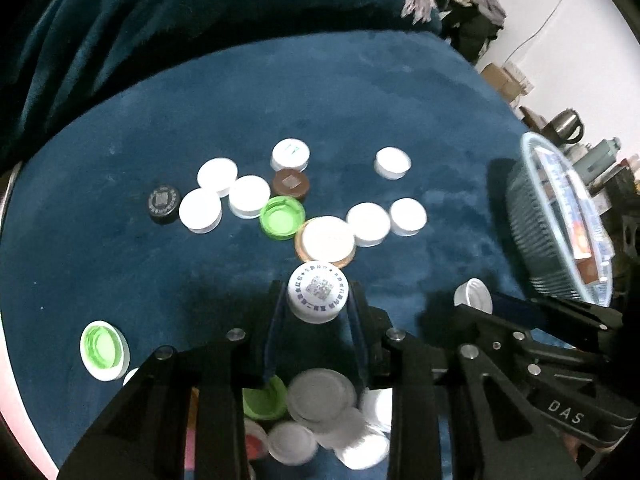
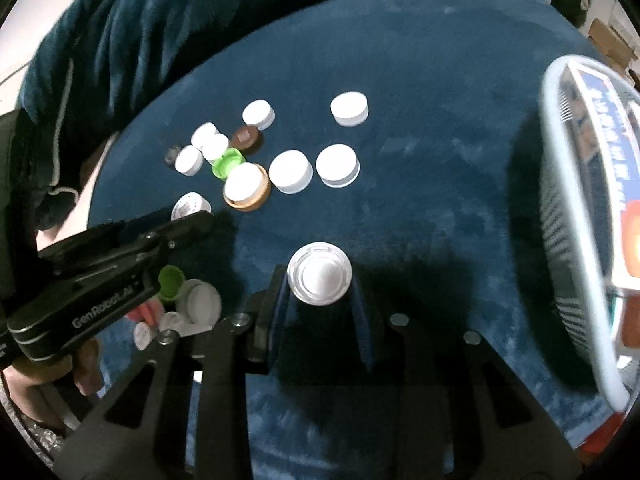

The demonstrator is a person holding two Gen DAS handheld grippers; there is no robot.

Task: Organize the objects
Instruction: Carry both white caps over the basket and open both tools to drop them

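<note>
Left gripper point(image 1: 319, 298) pinching a white printed cap point(image 1: 318, 290), right gripper point(image 2: 320, 280) pinching a white ridged cap point(image 2: 319, 273), loose caps point(image 1: 280, 200) scattered beyond both on the blue counter point(image 1: 440, 120), basket point(image 2: 580, 208) to the right.

The left claw point(image 1: 318, 296) points steeply down, its two black fingers point(image 1: 276, 308) pinched on a white printed plastic cap point(image 1: 318, 291) at their tips. The right claw point(image 2: 320, 280) tilts down likewise, clamped on a ribbed white round cap point(image 2: 319, 273). A bare hand point(image 2: 52, 372) grips the left claw's black handle.
</note>
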